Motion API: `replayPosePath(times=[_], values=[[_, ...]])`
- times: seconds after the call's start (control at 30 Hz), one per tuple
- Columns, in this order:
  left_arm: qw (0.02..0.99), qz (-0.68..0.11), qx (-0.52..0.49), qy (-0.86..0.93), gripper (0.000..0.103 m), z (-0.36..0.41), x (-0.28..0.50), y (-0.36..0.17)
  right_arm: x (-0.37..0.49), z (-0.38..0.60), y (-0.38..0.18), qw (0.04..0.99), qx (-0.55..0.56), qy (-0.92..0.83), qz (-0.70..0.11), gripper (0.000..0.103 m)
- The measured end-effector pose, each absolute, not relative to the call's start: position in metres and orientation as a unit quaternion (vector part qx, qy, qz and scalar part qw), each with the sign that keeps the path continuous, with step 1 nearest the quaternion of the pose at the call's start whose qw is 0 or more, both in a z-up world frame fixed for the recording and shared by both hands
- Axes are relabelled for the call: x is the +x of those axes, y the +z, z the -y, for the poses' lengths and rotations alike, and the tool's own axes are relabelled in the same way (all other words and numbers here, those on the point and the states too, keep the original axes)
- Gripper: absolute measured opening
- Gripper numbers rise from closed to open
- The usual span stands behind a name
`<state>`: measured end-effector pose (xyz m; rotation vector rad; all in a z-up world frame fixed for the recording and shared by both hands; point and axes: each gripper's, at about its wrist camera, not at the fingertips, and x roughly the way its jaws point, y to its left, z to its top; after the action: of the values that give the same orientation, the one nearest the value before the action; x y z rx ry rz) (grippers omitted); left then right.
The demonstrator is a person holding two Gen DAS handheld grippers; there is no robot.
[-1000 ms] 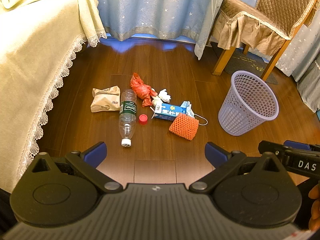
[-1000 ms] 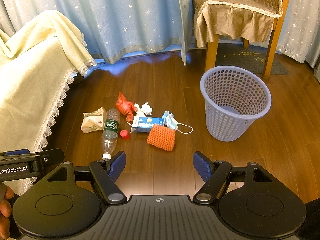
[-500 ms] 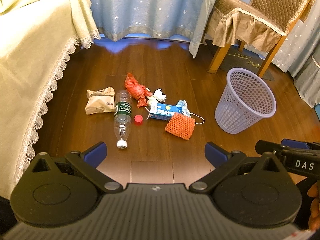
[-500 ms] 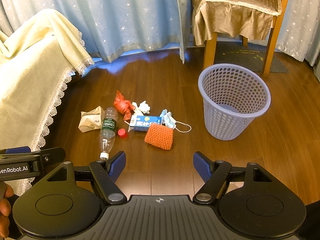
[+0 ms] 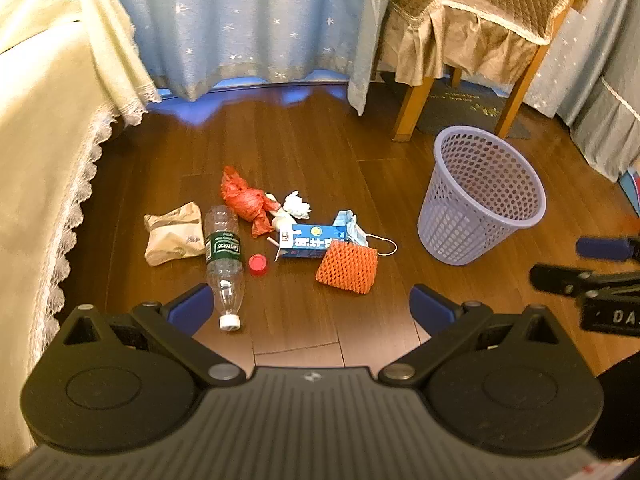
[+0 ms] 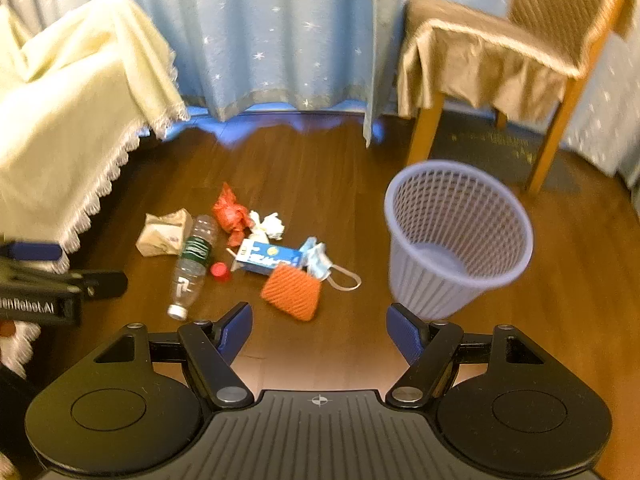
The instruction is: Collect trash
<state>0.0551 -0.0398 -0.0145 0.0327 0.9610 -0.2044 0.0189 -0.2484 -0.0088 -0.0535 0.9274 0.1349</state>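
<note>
A cream lace-edged cover (image 5: 44, 128) was seen on the left, then starry blue curtains (image 5: 248, 20) and a covered chair (image 5: 472, 36). The trash pile (image 5: 280, 232) was scattered on the dark wood floor (image 5: 304, 152), left of the lavender mesh basket (image 5: 480, 196). The left gripper (image 5: 310, 306) and right gripper (image 6: 320, 330) were held above the floor, jaws spread wide, nothing gripped.

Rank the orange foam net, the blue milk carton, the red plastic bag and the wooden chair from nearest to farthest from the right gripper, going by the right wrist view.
From the right gripper:
1. Orange foam net, just ahead on the floor.
2. Blue milk carton, right behind the net.
3. Red plastic bag, further back, to the left.
4. Wooden chair, far back on the right, by the curtain.
</note>
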Motion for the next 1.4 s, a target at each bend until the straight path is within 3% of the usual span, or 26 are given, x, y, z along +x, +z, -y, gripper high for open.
replayPosePath(times=[1.13,1.2,1.4], values=[[0.819,-0.441,0.180,-0.319,0.102,0.114,0.169,-0.091,0.112,0.326,-0.113,0.746,-0.441,0.272,-0.418,0.071],[0.816,-0.438,0.185,-0.329,0.102,0.115,0.173,-0.095,0.120,0.328,-0.120,0.737,-0.448,0.281,-0.422,0.059],[0.806,-0.440,0.199,-0.342,0.102,0.115,0.185,-0.111,0.145,0.332,-0.149,0.713,-0.452,0.292,-0.449,0.051]])
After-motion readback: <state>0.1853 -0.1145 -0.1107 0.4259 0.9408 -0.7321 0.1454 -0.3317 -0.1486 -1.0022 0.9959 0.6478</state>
